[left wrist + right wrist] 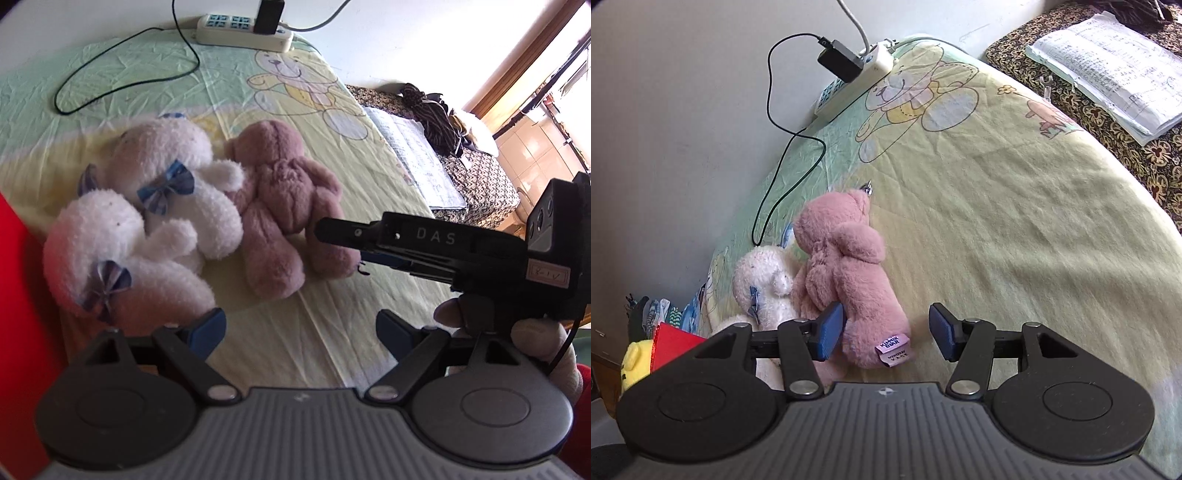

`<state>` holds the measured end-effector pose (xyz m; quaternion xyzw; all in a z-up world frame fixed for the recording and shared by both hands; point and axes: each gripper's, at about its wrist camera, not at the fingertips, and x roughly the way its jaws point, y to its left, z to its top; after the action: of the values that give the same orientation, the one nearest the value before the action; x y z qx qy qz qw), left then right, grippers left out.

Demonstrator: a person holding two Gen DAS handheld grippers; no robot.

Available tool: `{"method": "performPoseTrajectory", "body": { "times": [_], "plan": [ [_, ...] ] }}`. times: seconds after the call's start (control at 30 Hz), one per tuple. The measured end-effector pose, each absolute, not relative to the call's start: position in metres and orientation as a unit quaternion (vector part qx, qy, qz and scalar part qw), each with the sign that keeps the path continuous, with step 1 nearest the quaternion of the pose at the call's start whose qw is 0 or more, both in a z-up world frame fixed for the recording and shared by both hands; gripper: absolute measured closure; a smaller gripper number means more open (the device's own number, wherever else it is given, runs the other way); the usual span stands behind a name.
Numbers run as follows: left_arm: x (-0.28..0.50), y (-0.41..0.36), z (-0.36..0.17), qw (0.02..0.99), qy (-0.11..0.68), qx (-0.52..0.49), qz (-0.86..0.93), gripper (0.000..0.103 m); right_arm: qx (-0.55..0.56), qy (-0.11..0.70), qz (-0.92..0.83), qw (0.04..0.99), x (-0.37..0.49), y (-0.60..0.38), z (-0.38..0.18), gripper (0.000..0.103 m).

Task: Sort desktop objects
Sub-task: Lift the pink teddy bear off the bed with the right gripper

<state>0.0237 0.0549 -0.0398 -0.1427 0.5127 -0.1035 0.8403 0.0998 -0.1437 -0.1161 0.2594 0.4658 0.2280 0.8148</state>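
The pink bear (846, 280) is soft and light, so with both grippers' fingers (833, 330) open and empty, pinch its leg deeply.

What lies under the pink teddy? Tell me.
The pink teddy lies on the yellow bedsheet, its arm against the white teddy. Anything beneath its body is hidden.

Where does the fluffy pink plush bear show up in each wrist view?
Left wrist: the fluffy pink plush bear lies mid-frame, right of two white plush toys, the right gripper at its leg.
Right wrist: lower centre, its tagged leg between the open jaws.
Shared landmark: the white power strip at the wall.
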Motion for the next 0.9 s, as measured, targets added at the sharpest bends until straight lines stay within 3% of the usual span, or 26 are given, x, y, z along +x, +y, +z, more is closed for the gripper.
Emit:
{"method": "performPoseTrajectory", "body": {
  "times": [0.07, 0.13, 0.43, 0.9],
  "plan": [
    [0.023, 0.056, -0.039, 0.84, 0.512, -0.146, -0.104, 0.014, 0.249, 0.471, 0.24, 0.811, 0.103, -0.136, -0.118, 0.061],
    [0.021, 0.054, -0.037, 0.843, 0.51, -0.141, -0.103, 0.014, 0.244, 0.474, 0.242, 0.811, 0.103, -0.132, -0.12, 0.068],
    [0.001, 0.052, -0.031, 0.845, 0.506, -0.135, -0.112, 0.014, 0.263, 0.493, 0.233, 0.796, 0.082, -0.149, -0.119, 0.071],
    [-0.046, 0.025, -0.036, 0.825, 0.528, -0.118, -0.162, 0.014, 0.258, 0.527, 0.207, 0.783, -0.017, -0.2, -0.114, 0.071]
  ]
}}
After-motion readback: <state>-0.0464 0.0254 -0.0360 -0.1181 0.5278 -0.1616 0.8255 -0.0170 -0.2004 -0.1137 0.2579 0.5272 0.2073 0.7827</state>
